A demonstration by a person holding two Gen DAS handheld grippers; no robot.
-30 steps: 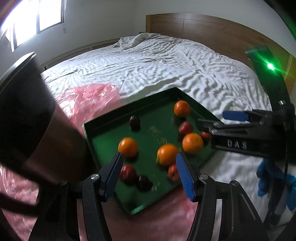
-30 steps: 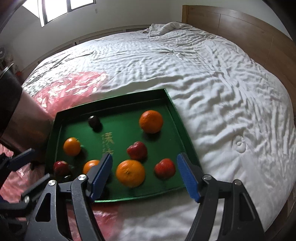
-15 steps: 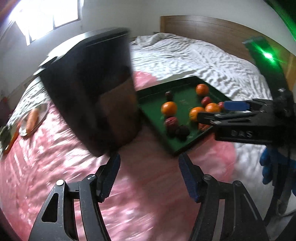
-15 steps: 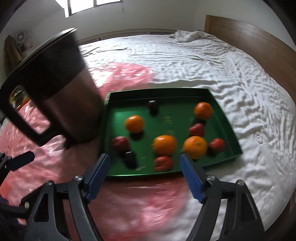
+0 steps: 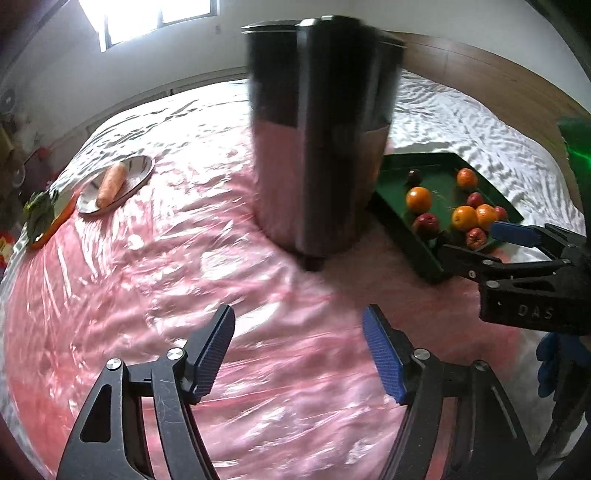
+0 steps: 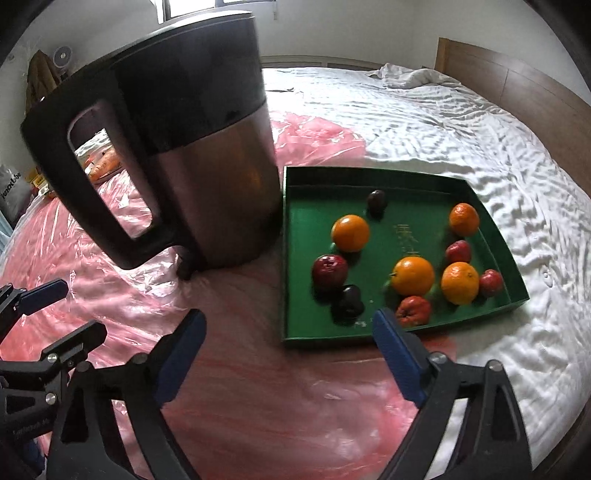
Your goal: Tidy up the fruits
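— Pink plastic sheeting (image 5: 155,280) covers the near part of the bed under both your tools; past it lies rumpled white bedding (image 6: 443,133), with a wooden headboard (image 6: 517,88) on the far side and a bright window (image 5: 155,14) in the pale wall.

— And on the sheeting?

— A tall steel kettle (image 6: 207,155) with a black top and handle stands upright, its handle turned toward your left side. The green tray (image 6: 291,258) sits just beside it on the right, half on the pink sheet, half on the white bedding. Far off on the left a metal plate (image 5: 138,171) holds a carrot (image 5: 110,179).

— How are your claws?

— Your left gripper (image 5: 299,350) has just been opening; its blue pads stand well apart over bare pink plastic, nothing between them, touching nothing. Your right gripper (image 6: 288,358) is spread wide too, empty, hovering over the tray's near edge.

— The fruit?

— All in the tray: four oranges (image 6: 413,275), several red fruits (image 6: 330,271) and two dark ones (image 6: 376,201), scattered, mostly toward the right and near side. They are round, so no long axis; the tray's longer side runs left to right in the right wrist view.
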